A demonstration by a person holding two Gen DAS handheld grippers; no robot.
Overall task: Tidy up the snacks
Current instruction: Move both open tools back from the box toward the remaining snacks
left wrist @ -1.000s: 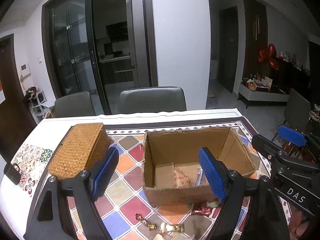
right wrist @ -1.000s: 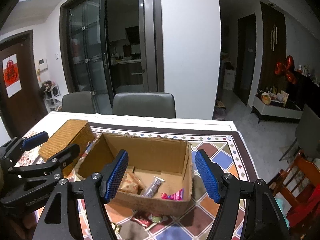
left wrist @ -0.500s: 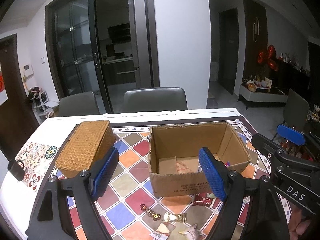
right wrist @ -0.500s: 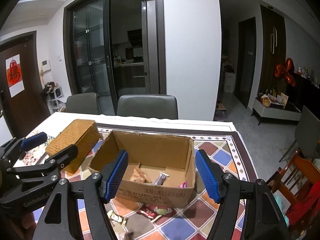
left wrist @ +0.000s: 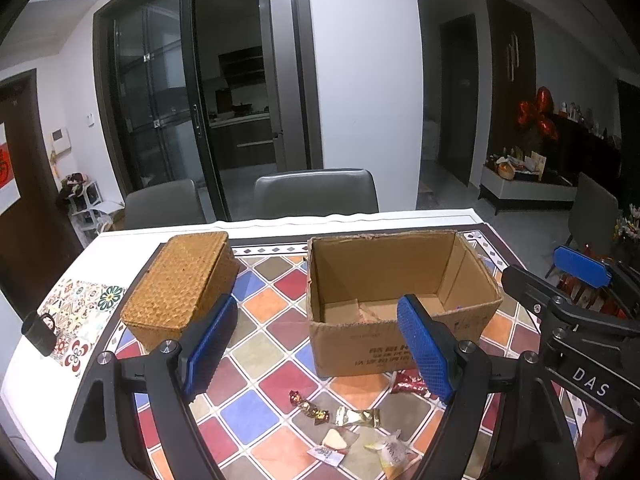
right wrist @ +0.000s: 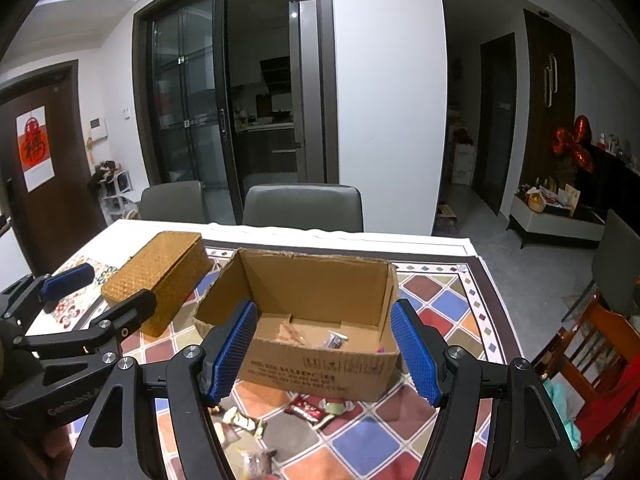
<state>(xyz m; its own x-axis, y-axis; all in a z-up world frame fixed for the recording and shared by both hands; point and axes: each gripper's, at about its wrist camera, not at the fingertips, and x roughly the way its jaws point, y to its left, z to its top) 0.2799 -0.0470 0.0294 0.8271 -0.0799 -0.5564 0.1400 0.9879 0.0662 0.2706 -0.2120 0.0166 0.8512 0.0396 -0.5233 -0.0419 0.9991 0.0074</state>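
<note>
A dining table (left wrist: 120, 248) under a cloth of coloured diamond tiles fills both wrist views. At its centre stands an open cardboard box (left wrist: 400, 344), a few wrapped snacks (right wrist: 336, 340) lying on its floor. At the box's 9 o'clock sits a closed wicker basket (left wrist: 180, 280), near the box but apart from it.

Loose sweets lie on the cloth at the box's 6 o'clock: a red-wrapped chocolate (left wrist: 408, 383) against the foot of the box, a dark twisted candy (left wrist: 308, 404), a gold-wrapped candy (left wrist: 356, 416), and two pale packets (left wrist: 332, 444) nearest the camera.

The left gripper (left wrist: 320, 356) hangs above the cloth with its blue pads (left wrist: 208, 344) spread wide, nothing between them; the loose sweets lie below the gap. The right gripper (right wrist: 324, 352) is likewise spread, its pads (right wrist: 412, 354) framing the box's near wall without touching it, and grips nothing. Each gripper shows at the edge of the other's view.

Two grey chairs (left wrist: 316, 192) stand at the table's 12 o'clock, before dark glass sliding doors (left wrist: 160, 120).
</note>
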